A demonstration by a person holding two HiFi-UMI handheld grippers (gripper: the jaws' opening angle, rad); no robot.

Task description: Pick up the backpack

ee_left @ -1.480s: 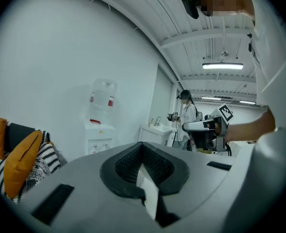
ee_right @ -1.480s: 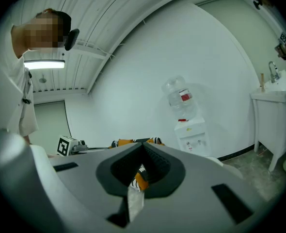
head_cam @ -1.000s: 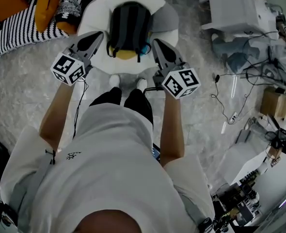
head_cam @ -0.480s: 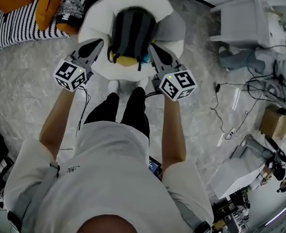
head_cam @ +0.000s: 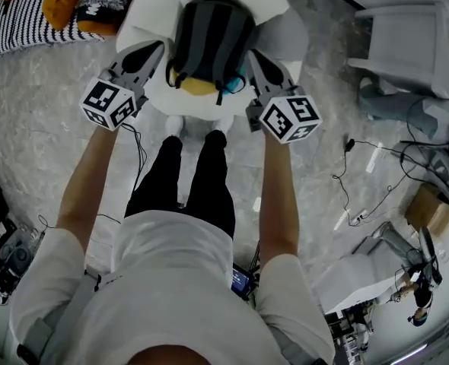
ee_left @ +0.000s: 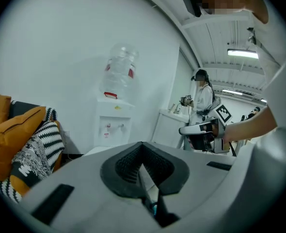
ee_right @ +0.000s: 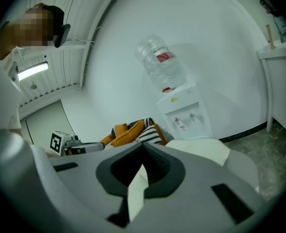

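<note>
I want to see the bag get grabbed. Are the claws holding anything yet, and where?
Nothing yet. The left claw and right claw are both shut and empty, one on each side of the backpack.

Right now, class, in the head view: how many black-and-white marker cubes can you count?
2. One cube rides the left claw, left of the grey-striped black backpack; the other rides the right claw. None seems hidden.

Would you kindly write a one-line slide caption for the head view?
Dark backpack on a white seat, with the shut left gripper and shut right gripper poised on either side.
</note>
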